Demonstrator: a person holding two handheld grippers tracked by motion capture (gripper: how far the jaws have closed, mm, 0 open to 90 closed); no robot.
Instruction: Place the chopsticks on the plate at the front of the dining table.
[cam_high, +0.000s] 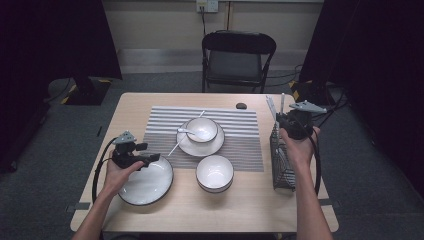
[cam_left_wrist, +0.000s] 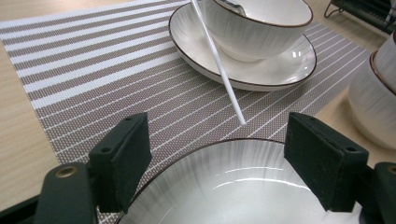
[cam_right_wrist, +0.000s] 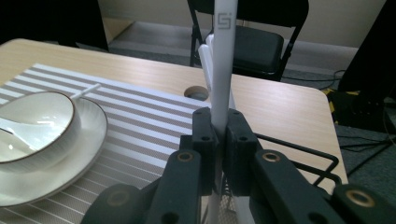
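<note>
On the wooden table (cam_high: 150, 220) a striped mat (cam_high: 235, 125) is lying in the middle. Near the person, a big white plate (cam_high: 147, 187) is sitting at the mat's corner. The left gripper (cam_high: 150, 159) is hanging over its rim with its jaws spread wide, one on each side of the rim, not pressing it. Beside the plate a white bowl (cam_high: 214, 173) is standing alone. Farther back, another bowl (cam_high: 202, 129) is sitting on a saucer (cam_high: 186, 145), with a spoon (cam_high: 187, 132) resting inside it. At the table's right edge a black wire rack (cam_high: 281, 160) is standing. Above it, the right gripper (cam_right_wrist: 218, 126) is pinching a white chopstick (cam_right_wrist: 224, 60) tight, holding it upright.
</note>
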